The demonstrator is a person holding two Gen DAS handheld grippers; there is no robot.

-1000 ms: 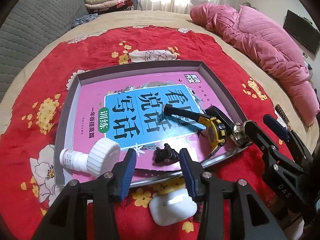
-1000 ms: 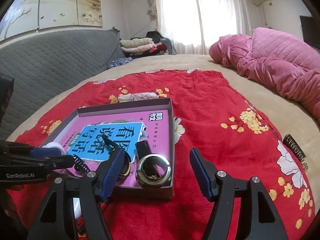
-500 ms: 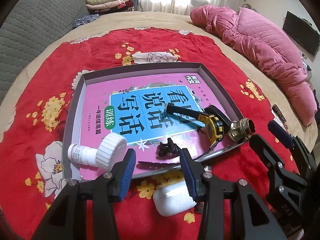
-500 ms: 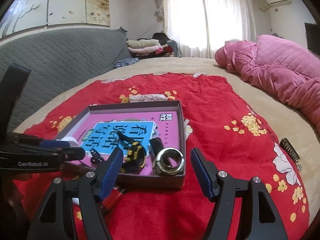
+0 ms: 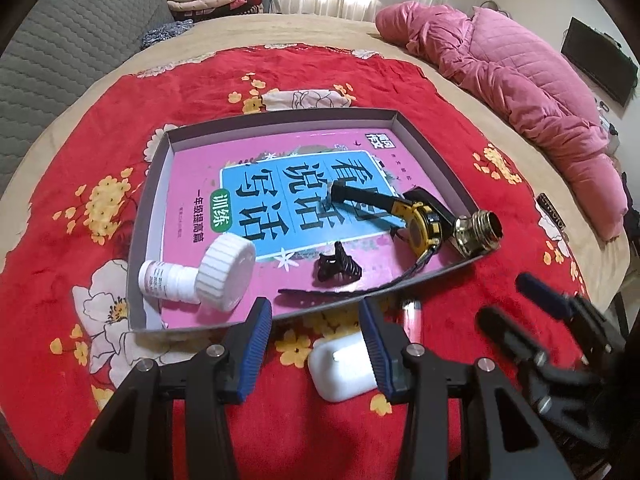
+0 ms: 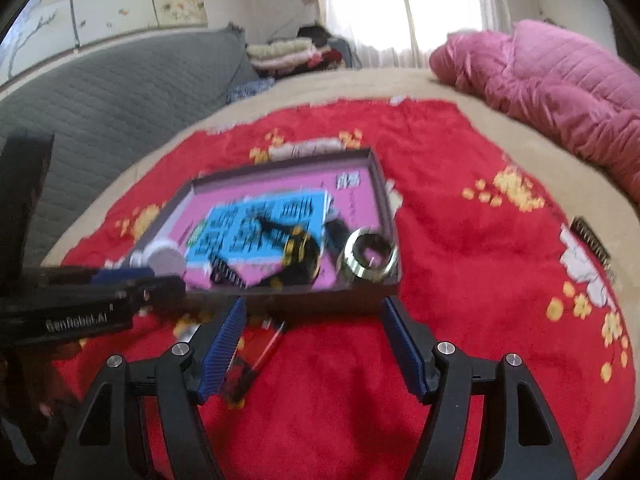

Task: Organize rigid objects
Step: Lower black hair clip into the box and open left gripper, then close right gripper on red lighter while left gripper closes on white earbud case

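Well, the white earbud case, just outside the tray, looks smooth and slippery; the left gripper, spread empty, should pinch its flat sides.

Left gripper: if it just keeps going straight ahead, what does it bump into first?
Probably the white earbud case lying between the open left gripper fingers, outside the tray. Past it comes the tray's near wall. Depth is hard to judge.
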